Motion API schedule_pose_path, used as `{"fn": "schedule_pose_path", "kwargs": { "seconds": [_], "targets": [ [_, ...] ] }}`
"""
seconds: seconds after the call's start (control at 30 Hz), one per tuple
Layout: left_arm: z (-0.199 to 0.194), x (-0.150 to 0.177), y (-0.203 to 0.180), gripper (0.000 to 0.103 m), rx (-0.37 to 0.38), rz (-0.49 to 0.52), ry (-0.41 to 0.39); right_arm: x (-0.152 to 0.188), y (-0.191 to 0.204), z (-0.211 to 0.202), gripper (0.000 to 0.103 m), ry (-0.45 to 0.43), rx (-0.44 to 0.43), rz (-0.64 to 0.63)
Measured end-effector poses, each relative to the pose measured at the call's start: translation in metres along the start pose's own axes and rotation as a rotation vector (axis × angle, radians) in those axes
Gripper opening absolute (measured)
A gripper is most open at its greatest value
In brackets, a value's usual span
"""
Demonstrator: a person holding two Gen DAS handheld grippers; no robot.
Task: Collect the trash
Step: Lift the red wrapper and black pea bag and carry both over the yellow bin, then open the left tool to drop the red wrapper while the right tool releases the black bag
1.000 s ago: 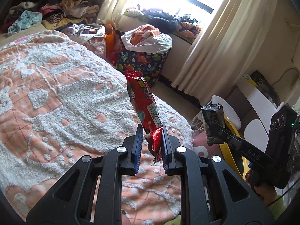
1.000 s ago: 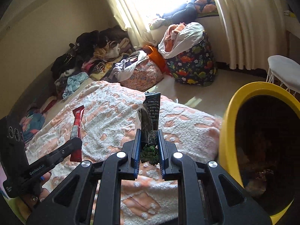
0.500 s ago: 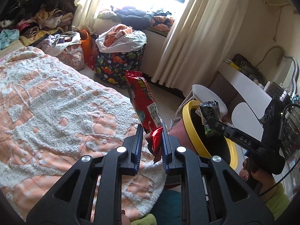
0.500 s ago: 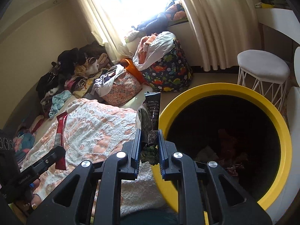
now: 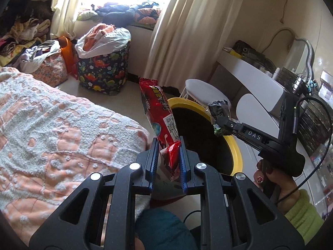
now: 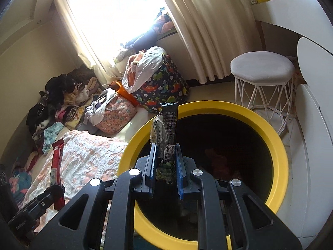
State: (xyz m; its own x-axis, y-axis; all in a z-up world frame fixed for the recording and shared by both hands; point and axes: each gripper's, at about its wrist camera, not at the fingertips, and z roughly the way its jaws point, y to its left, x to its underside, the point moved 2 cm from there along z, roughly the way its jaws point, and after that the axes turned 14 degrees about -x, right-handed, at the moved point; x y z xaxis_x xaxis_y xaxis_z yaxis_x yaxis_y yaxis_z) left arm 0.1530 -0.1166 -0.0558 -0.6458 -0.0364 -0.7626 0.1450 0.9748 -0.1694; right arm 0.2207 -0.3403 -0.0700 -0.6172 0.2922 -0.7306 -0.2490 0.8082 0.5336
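- Left wrist view: the left tool (image 5: 167, 158) is clamped on the crumpled lower end of a red wrapper (image 5: 160, 114), which stands up between the pads over the gap between bed (image 5: 62, 129) and yellow bin (image 5: 235, 148). It looks light, thin and crinkly, probably slick foil; the bunched end gives the surest hold. The right tool (image 5: 218, 121) hangs above the bin mouth, pinching a dark wrapper (image 5: 218, 109).
- Right wrist view: the right tool (image 6: 165, 164) grips the dark wrapper (image 6: 168, 125) low down, its top standing free over the bin (image 6: 276, 137) rim. It looks limp and nearly weightless, so it may cling to the pads on release. The red wrapper (image 6: 56, 164) shows at far left above the bed (image 6: 89, 156).
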Motion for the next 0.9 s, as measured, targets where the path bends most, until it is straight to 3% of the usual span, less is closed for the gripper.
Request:
{"fn": "schedule_pose_path", "kwargs": {
  "seconds": [0.47,0.63,0.9],
  "targets": [
    [0.044,0.000,-0.065,0.013,0.075,0.141,0.058,0.012,-0.050,-0.008,0.022,0.054,0.075,0.143],
    [0.065,0.001,-0.080,0.016,0.084,0.175,0.092,0.013,-0.058,-0.017,0.046,0.031,0.076,0.200],
    [0.072,0.001,-0.076,0.059,0.055,0.172,0.099,0.012,-0.053,-0.037,0.060,0.010,0.115,0.179]
  ]
}}
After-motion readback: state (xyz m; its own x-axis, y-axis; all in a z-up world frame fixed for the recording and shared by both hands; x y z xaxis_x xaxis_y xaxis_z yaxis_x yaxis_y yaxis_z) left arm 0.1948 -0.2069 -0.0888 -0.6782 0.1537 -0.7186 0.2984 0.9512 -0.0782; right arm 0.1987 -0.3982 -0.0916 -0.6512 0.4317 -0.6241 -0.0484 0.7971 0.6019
